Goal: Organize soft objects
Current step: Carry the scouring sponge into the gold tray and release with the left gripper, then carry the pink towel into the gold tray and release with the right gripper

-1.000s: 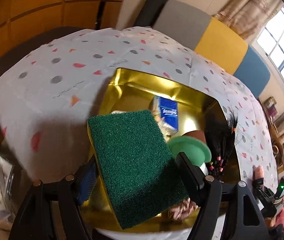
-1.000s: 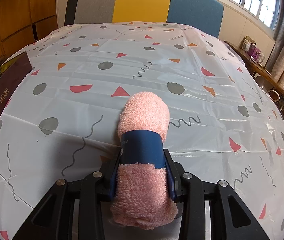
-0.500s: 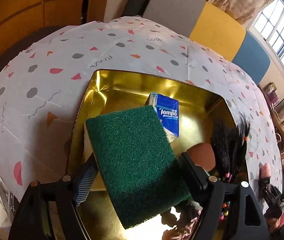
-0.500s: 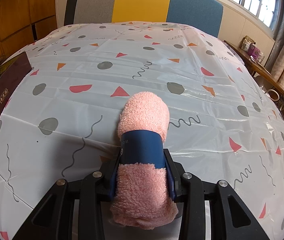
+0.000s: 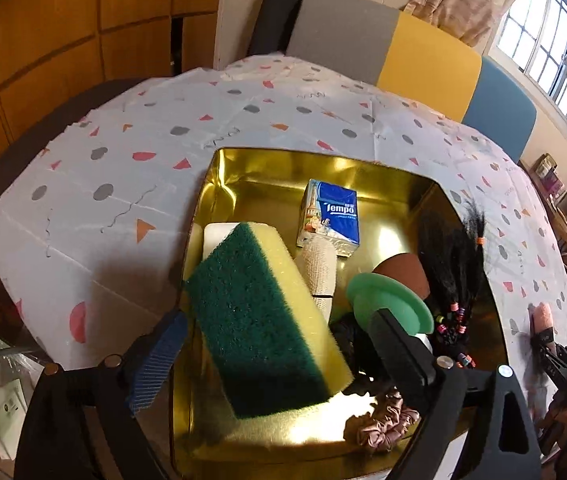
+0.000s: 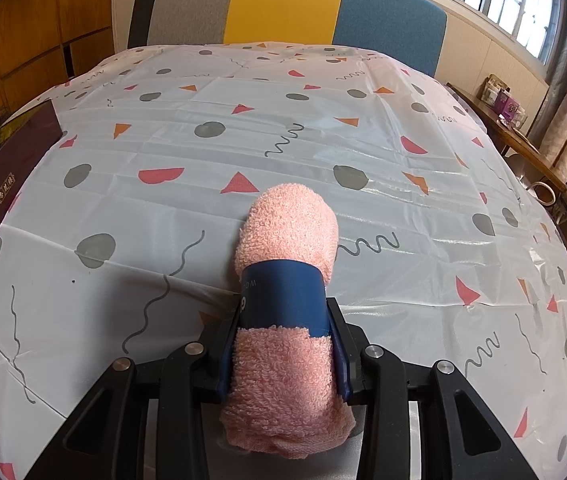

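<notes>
In your left wrist view, your left gripper (image 5: 275, 340) has its jaws spread wide, and the green and yellow sponge (image 5: 263, 316) sits tilted between them. The left pad stands clear of it; whether the right finger touches it I cannot tell. The sponge lies in the gold tin (image 5: 323, 168) on the patterned tablecloth (image 5: 123, 184), leaning against a white block (image 5: 217, 236). A blue Tempo tissue pack (image 5: 329, 216), a cream bandage roll (image 5: 319, 268), a green disc (image 5: 387, 300), black hair extensions (image 5: 455, 252) and a pink scrunchie (image 5: 379, 424) share the tin.

In your right wrist view, your right gripper (image 6: 285, 344) is clamped around a rolled pink towel (image 6: 287, 272) with a blue paper band, its far end resting on the tablecloth (image 6: 283, 128)
</notes>
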Demonstrator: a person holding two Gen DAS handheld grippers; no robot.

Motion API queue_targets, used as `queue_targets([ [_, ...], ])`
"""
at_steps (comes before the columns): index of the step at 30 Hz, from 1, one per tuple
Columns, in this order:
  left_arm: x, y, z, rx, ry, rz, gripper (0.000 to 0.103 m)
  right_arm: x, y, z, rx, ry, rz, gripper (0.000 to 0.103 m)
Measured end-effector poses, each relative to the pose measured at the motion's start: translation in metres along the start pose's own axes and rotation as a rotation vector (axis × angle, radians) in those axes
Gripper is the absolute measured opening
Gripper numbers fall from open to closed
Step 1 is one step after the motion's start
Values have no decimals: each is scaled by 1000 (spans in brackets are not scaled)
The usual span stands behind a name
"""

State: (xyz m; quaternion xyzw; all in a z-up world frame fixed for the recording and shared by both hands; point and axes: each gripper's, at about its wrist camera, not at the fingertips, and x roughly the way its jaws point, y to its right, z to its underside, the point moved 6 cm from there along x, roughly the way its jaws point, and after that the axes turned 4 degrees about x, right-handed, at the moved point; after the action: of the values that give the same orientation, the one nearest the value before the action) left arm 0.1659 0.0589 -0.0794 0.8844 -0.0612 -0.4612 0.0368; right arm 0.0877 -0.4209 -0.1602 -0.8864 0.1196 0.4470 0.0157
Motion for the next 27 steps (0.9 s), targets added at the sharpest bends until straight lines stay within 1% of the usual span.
queue_targets([
  [4,-13,0,5,-13,23,-19,95,0,0,0,4,-2,5,39],
  [8,-31,4,10,20,79,-59,95,0,0,0,9,-4,14,38],
  [12,-46,10,15,50,115,-71,95,-1,-1,1,26,-7,28,38],
  [19,-58,20,24,88,137,-56,95,-4,-1,3,77,-13,63,37],
  [27,-61,22,32,92,138,-42,95,-12,-8,9,114,-37,87,36],
])
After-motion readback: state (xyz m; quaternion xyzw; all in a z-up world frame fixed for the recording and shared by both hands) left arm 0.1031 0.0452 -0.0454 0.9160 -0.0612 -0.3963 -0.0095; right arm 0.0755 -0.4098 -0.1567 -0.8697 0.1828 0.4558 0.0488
